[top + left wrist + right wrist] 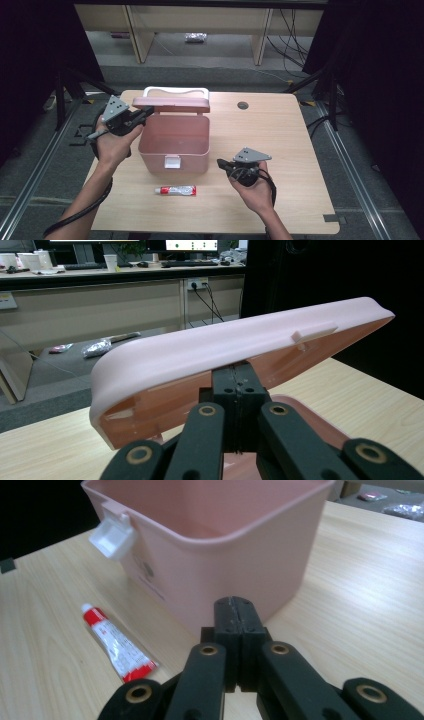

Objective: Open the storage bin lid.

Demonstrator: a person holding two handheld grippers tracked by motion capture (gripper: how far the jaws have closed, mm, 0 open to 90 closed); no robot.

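Toward the back left of the table (280,150), resting the left gripper (235,372) with jaws pressed fully together and nothing pinched between them, tips lying right against the underside edge of the raised pink lid (225,352), seemingly propping it rather than clamping it. Judging that lid as light, stiff moulded plastic, smooth and fairly slippery, swinging on a rear hinge and likely dropping if the support slides off; favouring a hold on its thin front rim or on the white handle (175,91) along the top. Reading the open pink box (225,555) below as equally light and rigid, likely skidding on the wood when pushed, so steadying it by a side wall. Hovering the right gripper (234,605) just beside the box's right wall, apart from it, jaws likewise closed tight and empty. Noting the red-and-white tube (117,645) lying flat in front of the box, near the white clasp (112,537), well apart from both sets of jaws; guessing it soft, light and squashable, so taking it gently across the middle of its body
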